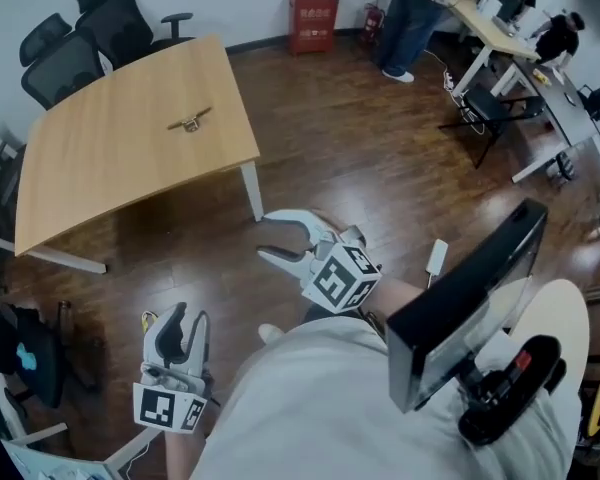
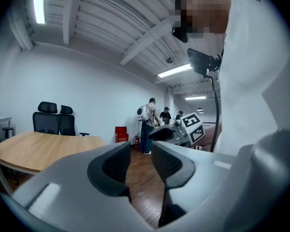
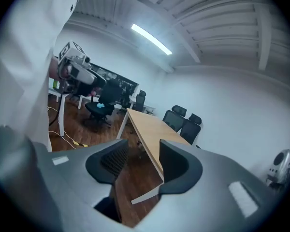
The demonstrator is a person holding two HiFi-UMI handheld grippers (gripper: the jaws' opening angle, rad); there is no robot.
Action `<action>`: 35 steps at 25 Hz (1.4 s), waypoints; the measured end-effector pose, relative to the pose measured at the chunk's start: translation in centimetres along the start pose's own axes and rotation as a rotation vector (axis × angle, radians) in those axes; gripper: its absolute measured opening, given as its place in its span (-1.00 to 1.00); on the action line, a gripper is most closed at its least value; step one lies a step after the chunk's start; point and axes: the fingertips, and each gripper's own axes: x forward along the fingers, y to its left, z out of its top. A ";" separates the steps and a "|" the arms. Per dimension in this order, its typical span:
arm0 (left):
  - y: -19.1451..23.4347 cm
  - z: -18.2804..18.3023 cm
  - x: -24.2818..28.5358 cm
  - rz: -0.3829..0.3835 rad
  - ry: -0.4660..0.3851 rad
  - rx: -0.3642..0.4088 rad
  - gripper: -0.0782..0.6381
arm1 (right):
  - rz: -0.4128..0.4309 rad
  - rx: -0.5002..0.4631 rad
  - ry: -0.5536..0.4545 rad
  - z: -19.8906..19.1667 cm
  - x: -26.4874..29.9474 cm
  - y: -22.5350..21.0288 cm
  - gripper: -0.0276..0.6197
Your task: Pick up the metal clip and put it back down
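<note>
The metal clip (image 1: 190, 121) lies on the light wooden table (image 1: 100, 168) at the upper left of the head view, far from both grippers. My right gripper (image 1: 270, 236) hovers over the dark wood floor past the table's near corner, jaws wide apart and empty. My left gripper (image 1: 185, 320) is held low by my body, its jaws a narrow gap apart with nothing between them. In the left gripper view the left gripper (image 2: 140, 151) frames only floor, with the table (image 2: 34, 149) off to its left. The right gripper (image 3: 140, 158) faces the table (image 3: 150, 129). Neither gripper view shows the clip.
Black office chairs (image 1: 80, 38) stand behind the table. A red cabinet (image 1: 312, 10) stands against the far wall. A person (image 1: 410, 18) stands by white desks (image 1: 540, 78) at the upper right. Another dark chair (image 1: 20, 358) is at the lower left.
</note>
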 end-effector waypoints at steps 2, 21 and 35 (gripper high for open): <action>-0.6 -0.2 0.0 -0.010 -0.003 0.004 -0.45 | -0.012 0.011 -0.014 0.7 -2.0 0.8 -0.28; -21.9 -0.1 4.8 -0.149 0.022 0.014 -0.44 | -0.134 0.071 -0.045 -3.7 -24.9 5.1 -0.31; -27.5 0.0 5.6 -0.229 0.048 0.050 -0.45 | -0.206 0.100 -0.036 -5.7 -30.3 6.0 -0.33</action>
